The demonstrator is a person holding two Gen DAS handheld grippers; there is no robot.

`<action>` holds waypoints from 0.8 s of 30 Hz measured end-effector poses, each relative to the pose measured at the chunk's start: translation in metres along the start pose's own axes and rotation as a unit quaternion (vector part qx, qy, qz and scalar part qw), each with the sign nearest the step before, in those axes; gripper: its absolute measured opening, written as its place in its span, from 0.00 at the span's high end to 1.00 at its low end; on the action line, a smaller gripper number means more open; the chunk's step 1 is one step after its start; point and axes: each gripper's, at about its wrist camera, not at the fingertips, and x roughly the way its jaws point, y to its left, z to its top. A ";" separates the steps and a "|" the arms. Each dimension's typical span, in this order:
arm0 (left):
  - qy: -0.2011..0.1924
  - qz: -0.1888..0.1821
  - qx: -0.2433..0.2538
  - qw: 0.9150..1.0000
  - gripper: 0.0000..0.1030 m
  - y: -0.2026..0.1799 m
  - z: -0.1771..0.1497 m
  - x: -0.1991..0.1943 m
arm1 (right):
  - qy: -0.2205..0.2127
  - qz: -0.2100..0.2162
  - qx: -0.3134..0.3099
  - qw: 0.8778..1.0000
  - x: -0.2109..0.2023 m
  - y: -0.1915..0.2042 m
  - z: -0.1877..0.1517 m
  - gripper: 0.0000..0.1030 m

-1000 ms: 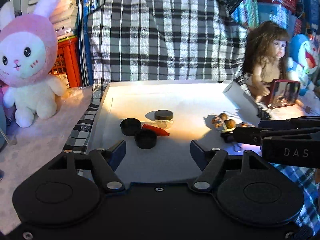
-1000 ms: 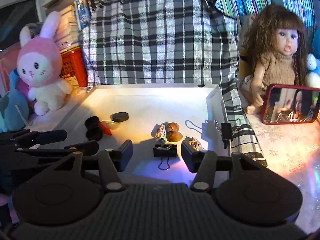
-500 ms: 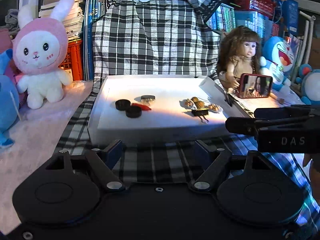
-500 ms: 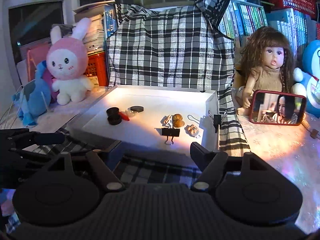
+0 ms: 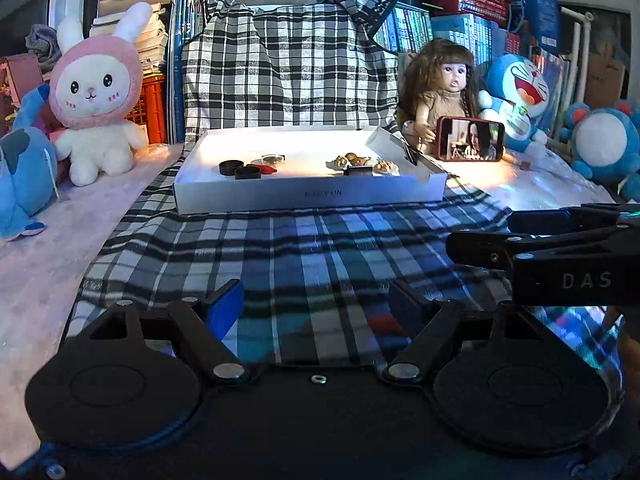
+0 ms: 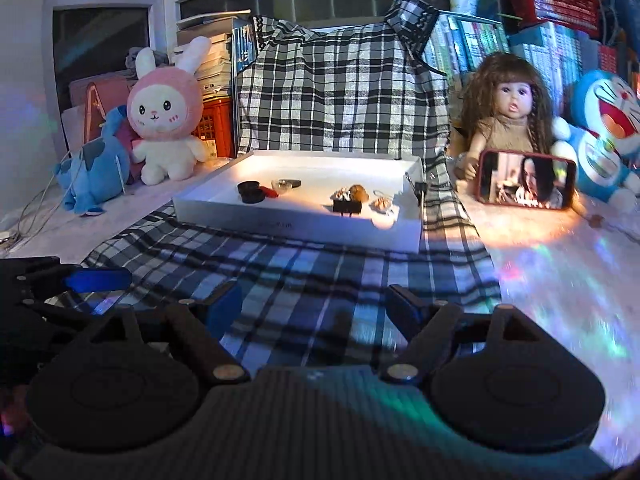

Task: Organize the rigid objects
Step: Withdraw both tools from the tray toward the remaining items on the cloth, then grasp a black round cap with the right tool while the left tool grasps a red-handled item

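Both tongs are hanging wide, holding nothing, over the plaid cloth (image 5: 304,256) w/ the white tray (image 5: 312,196) well ahead. L tongs (image 5: 316,308) are sitting beside R tongs (image 6: 308,304). In the tray, black caps (image 6: 250,192) are lying left, walnuts (image 6: 358,192) and a clip (image 6: 347,206), prob. a binder clip, right.

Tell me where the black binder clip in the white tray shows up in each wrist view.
Left wrist: the binder clip sits right of centre in the white tray, near its front wall, among the walnuts.
Right wrist: the binder clip is right of centre in the tray, just in front of the walnuts.
Shared landmark: the red-cased phone propped against the doll, right of the tray.
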 end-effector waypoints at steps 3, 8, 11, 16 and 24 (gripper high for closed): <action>-0.004 0.008 0.006 1.000 0.24 0.001 -0.008 -0.009 | -0.001 0.008 0.013 1.000 -0.012 0.001 -0.012 0.15; -0.002 0.015 -0.027 1.000 0.24 0.014 -0.015 -0.016 | 0.000 0.008 0.007 1.000 -0.025 0.012 -0.029 0.15; -0.003 0.021 -0.047 0.999 0.24 0.022 -0.018 -0.019 | 0.010 0.015 -0.002 1.000 -0.028 0.025 -0.043 0.15; -0.003 0.023 -0.063 0.998 0.24 0.029 -0.020 -0.021 | 0.016 0.032 -0.034 0.999 -0.031 0.054 -0.063 0.20; -0.007 0.010 -0.062 0.998 0.24 0.022 -0.020 -0.021 | 0.002 0.009 -0.030 1.000 -0.030 0.060 -0.061 0.65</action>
